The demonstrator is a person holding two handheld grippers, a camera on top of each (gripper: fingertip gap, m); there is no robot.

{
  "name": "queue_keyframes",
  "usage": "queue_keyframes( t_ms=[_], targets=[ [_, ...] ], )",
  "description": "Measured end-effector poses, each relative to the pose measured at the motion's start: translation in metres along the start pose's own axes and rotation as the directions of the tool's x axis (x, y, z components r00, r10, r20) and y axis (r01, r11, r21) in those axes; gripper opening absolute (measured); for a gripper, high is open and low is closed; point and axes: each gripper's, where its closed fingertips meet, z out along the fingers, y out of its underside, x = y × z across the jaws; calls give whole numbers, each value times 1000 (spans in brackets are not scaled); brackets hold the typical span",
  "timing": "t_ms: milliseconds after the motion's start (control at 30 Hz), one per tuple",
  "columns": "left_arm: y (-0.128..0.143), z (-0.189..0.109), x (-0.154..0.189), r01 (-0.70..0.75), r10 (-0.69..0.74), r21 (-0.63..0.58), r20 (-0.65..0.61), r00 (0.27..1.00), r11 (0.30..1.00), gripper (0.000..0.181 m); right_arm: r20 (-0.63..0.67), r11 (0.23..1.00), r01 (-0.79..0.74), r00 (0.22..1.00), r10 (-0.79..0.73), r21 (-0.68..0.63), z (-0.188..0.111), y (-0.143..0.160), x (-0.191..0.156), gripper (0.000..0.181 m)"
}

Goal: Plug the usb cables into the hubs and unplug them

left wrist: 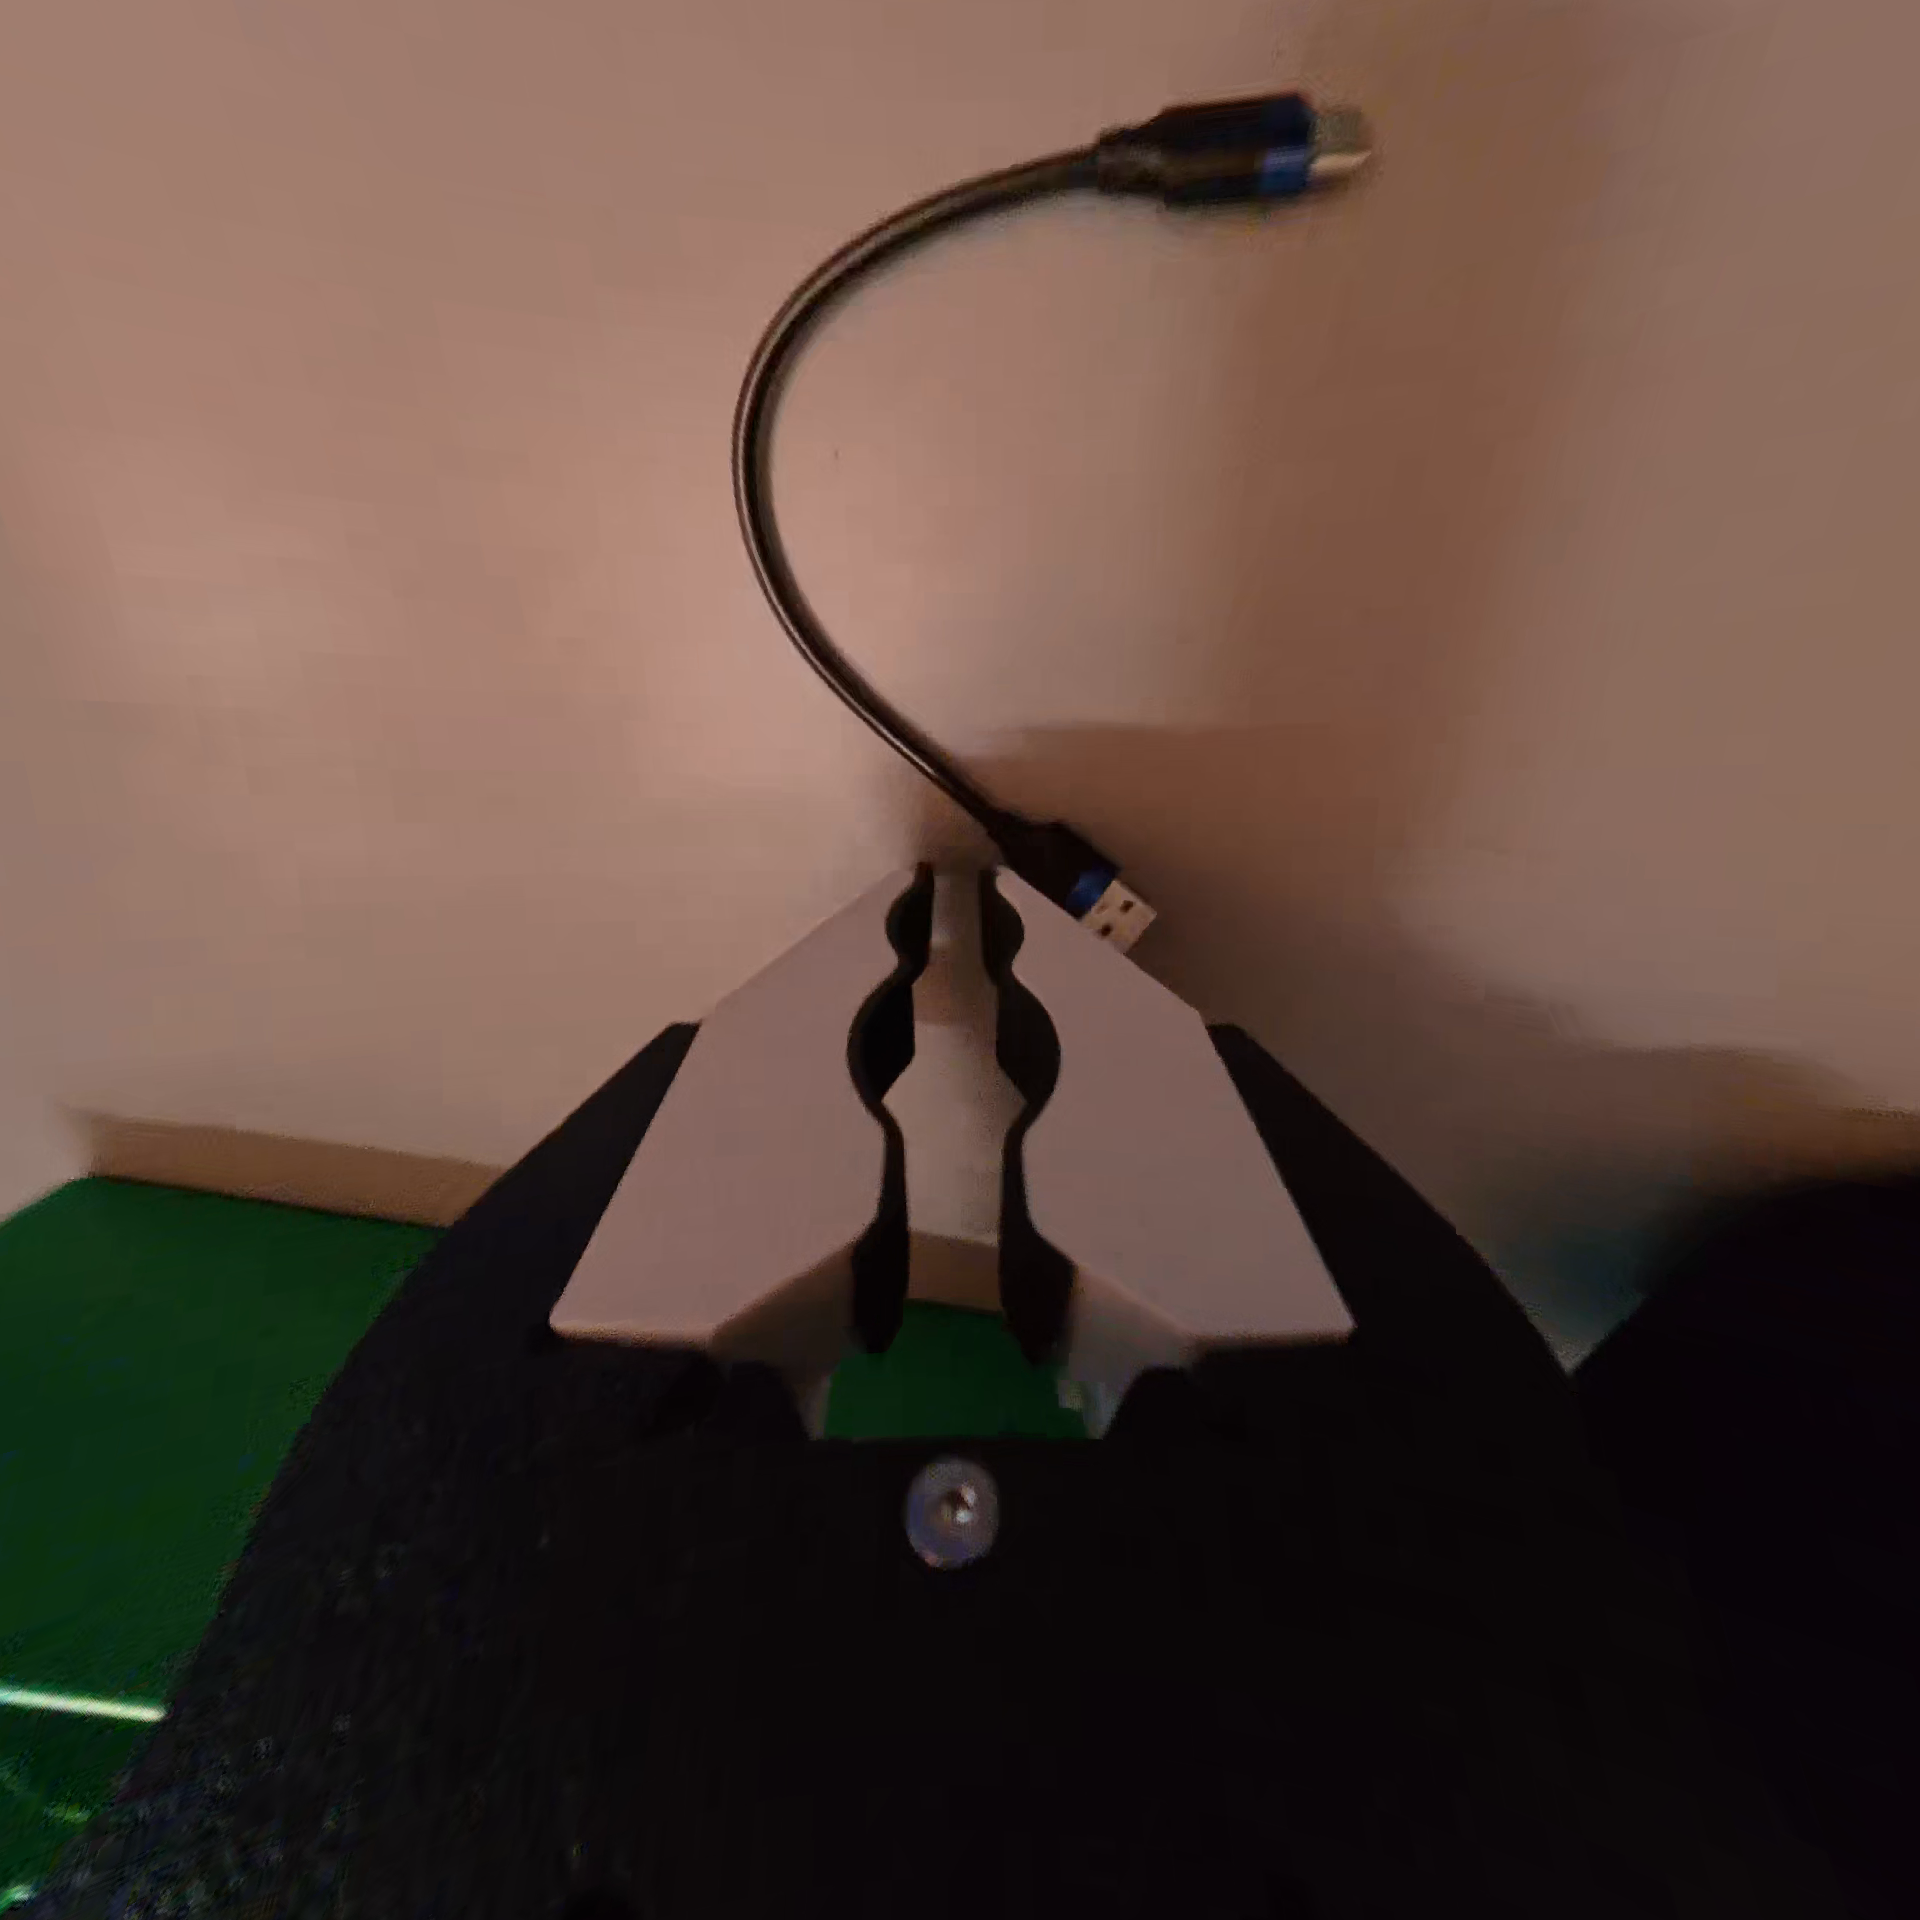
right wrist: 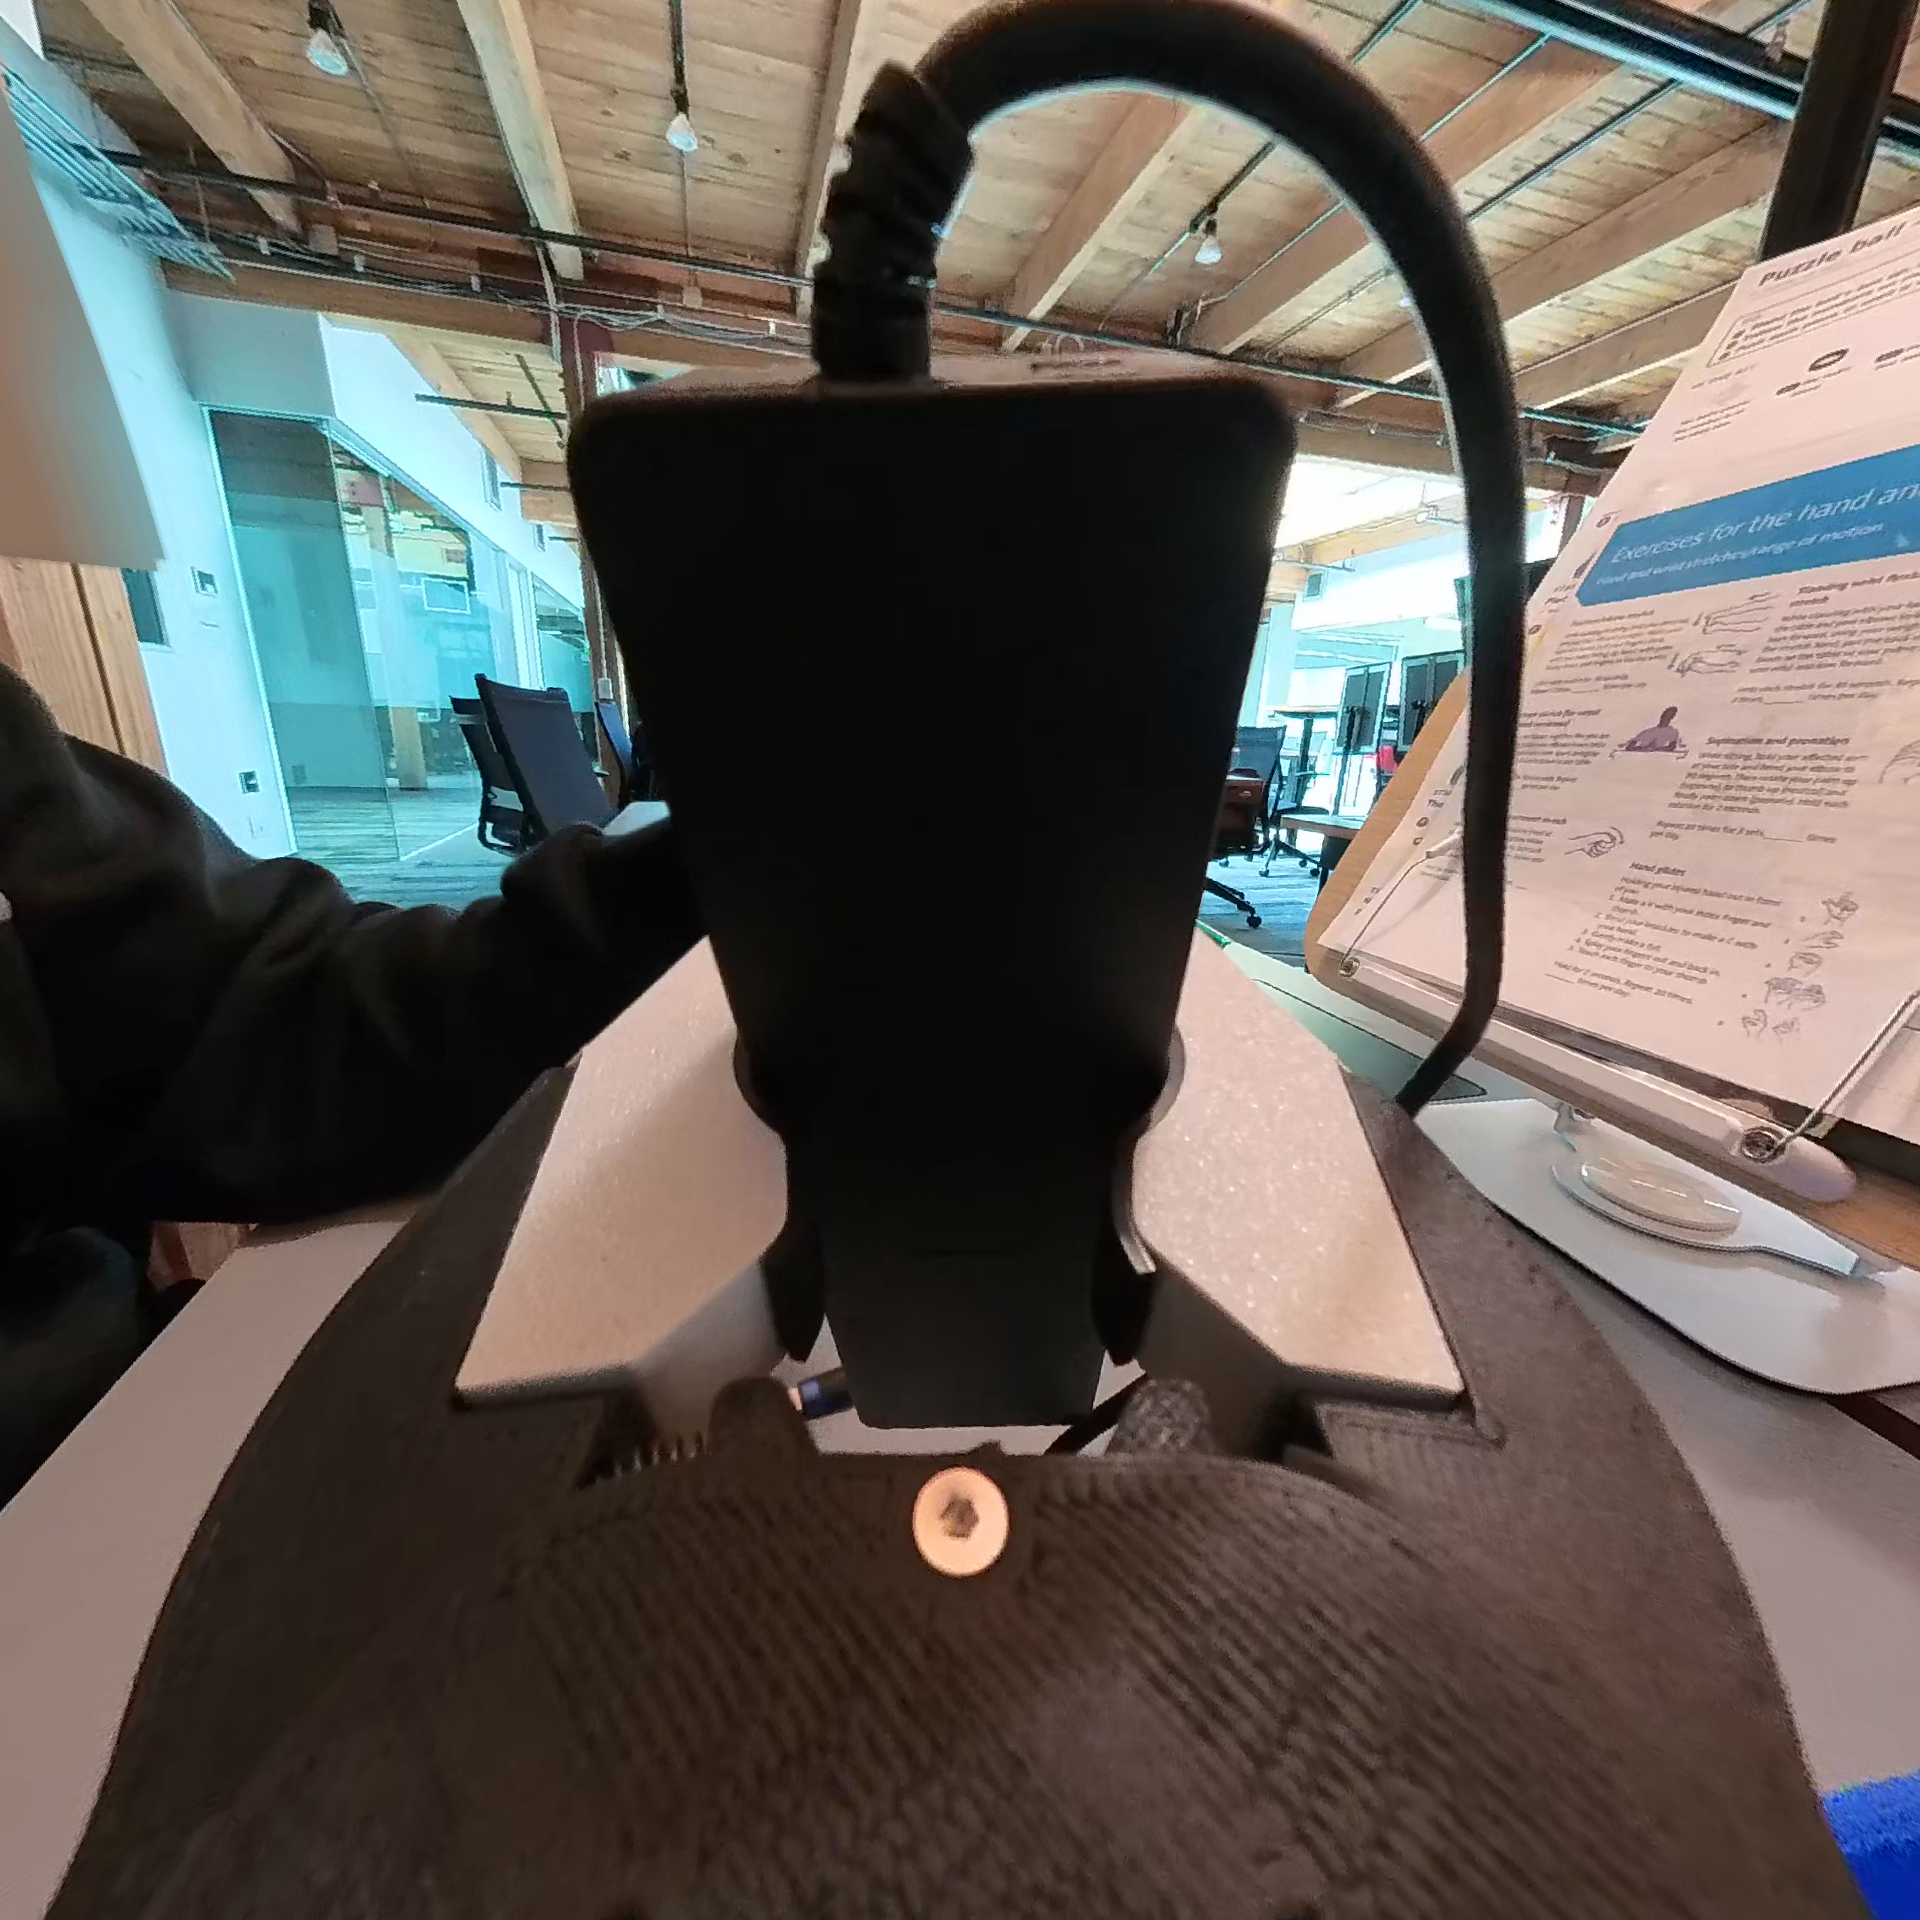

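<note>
Gripping black hub [right wrist: 935, 727], right claw [right wrist: 961, 1049].

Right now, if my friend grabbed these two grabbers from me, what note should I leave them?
Left gripper: jaws nearly shut. The short black USB cable with blue-ringed plugs crosses their tips, but the grip is unclear. Both plugs are free in the air.
Right gripper: jaws shut on the flat black plastic hub. Its thick black cord loops over to the right.
Done: cable and hub are both up off the table.
Left: no plug shows in the hub, so plug in, then unplug.
</note>
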Motion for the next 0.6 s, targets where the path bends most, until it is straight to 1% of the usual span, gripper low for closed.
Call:
queue_keyframes(
  t_ms=[33,67,100,167,233,300,333,400,433,467,600],
  targets=[
    [2,3,5,7,-8,-23,-33,999,1000,5,-2,1000,1,1000,-1,1,0,0,0,62],
    [-1,3,12,-12,10,-17,-66,998,1000,4,-3,1000,2,1000,-2,2,-1,-1,0,62],
    [-7,2,24,-47,49,19,-119,992,999,0,-4,1000,3,1000,-3,3,-1,-1,1,62],
    [-21,-4,58,-118,146,119,-267,953,986,0,-9,1000,4,1000,-4,5,-2,-2,2,62],
    [-38,-11,75,-186,253,226,-316,914,956,1,-16,1000,5,1000,-5,8,-3,-3,3,62],
    [-58,-19,84,-242,353,348,-304,885,906,9,-24,1000,6,1000,-6,16,-5,-4,5,62],
    [-67,-25,88,-257,392,406,-296,871,877,9,-28,1000,5,1000,-4,19,-5,-5,5,62],
    [-76,-35,97,-250,429,479,-310,849,842,11,-30,1000,3,1000,-3,19,-6,-5,6,62],
    [-75,-38,98,-246,430,482,-320,844,841,12,-29,1000,2,1000,-1,20,-6,-5,6,62],
    [-75,-37,95,-249,423,477,-304,853,843,13,-26,1000,-2,1000,2,18,-5,-4,6,62],
    [-73,-31,80,-293,416,490,-160,895,821,21,-17,1000,12,1000,-12,-6,-4,-1,3,62]
  ],
)
